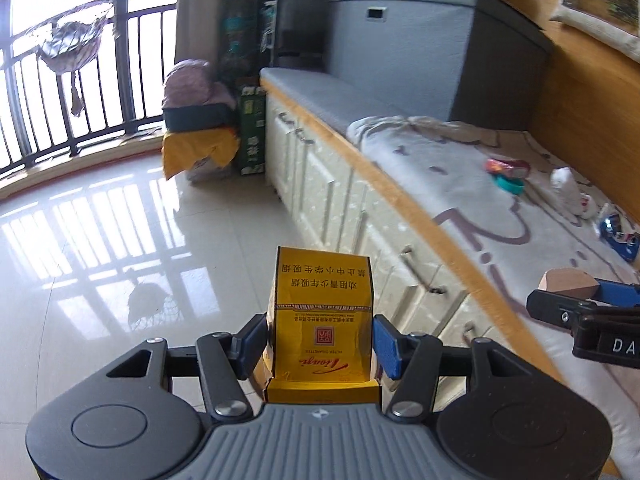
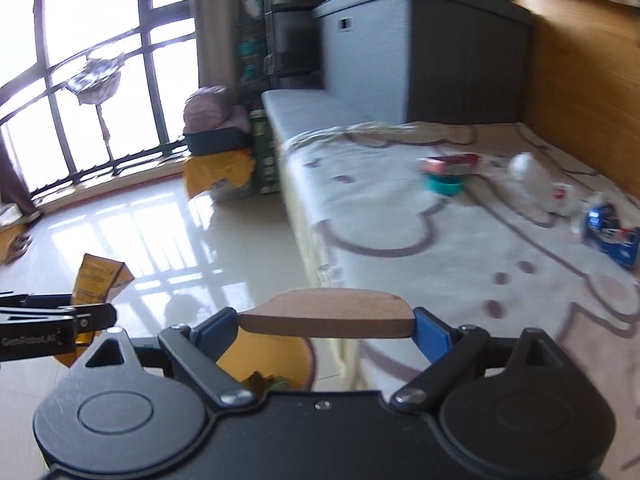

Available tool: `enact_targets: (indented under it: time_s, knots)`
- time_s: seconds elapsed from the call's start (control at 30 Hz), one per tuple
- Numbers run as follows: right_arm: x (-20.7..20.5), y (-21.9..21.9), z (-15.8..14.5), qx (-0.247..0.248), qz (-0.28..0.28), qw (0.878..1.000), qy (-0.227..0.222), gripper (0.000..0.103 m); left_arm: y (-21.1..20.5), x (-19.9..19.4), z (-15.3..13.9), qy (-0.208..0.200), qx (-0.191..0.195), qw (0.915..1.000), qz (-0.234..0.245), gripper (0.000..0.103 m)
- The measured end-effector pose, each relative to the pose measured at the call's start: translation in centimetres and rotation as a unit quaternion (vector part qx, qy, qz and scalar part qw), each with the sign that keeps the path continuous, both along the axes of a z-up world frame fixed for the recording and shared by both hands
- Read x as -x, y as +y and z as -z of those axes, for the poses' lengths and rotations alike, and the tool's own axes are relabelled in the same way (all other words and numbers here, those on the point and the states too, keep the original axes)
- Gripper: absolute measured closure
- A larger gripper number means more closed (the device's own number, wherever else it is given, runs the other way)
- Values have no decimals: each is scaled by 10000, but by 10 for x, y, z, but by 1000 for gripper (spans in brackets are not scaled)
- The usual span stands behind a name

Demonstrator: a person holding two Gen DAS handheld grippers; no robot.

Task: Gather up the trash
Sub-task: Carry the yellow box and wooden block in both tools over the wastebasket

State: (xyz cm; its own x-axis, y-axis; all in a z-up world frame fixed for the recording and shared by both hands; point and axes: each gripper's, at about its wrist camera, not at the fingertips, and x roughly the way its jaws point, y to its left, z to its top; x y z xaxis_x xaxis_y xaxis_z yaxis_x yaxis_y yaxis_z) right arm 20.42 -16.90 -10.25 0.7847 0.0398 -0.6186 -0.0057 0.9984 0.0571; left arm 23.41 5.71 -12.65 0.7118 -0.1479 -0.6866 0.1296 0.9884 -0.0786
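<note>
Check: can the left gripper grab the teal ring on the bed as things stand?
Probably not yet. The left gripper is shut on the yellow carton, so its jaws are full. The teal ring lies unobstructed on the blanket, farther along the bed.

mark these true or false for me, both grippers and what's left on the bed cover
1. The left gripper grips a yellow carton. True.
2. The right gripper is empty. False: it is shut on a flat brown piece.
3. A teal ring lies on the bed cover. True.
4. The floor is carpeted. False: it is glossy tile reflecting the window.
5. A blue wrapper lies on the bed cover. True.
</note>
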Motion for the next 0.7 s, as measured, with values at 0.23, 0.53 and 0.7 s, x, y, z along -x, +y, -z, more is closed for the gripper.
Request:
enact_targets:
  time_s: [0.23,0.53,0.7]
  knots:
    - [-20,53,26,116,-659,9975,228,10,35,-10,35,316,44,9991,-294,46]
    - [-51,83,103,94,-1035,9899,966,10,58,-40,104,910,167,9943,-522,46]
    - [-70,77,149,-233,-926,9848,1453,10,53,-66,145,1171,220,9915,-518,46]
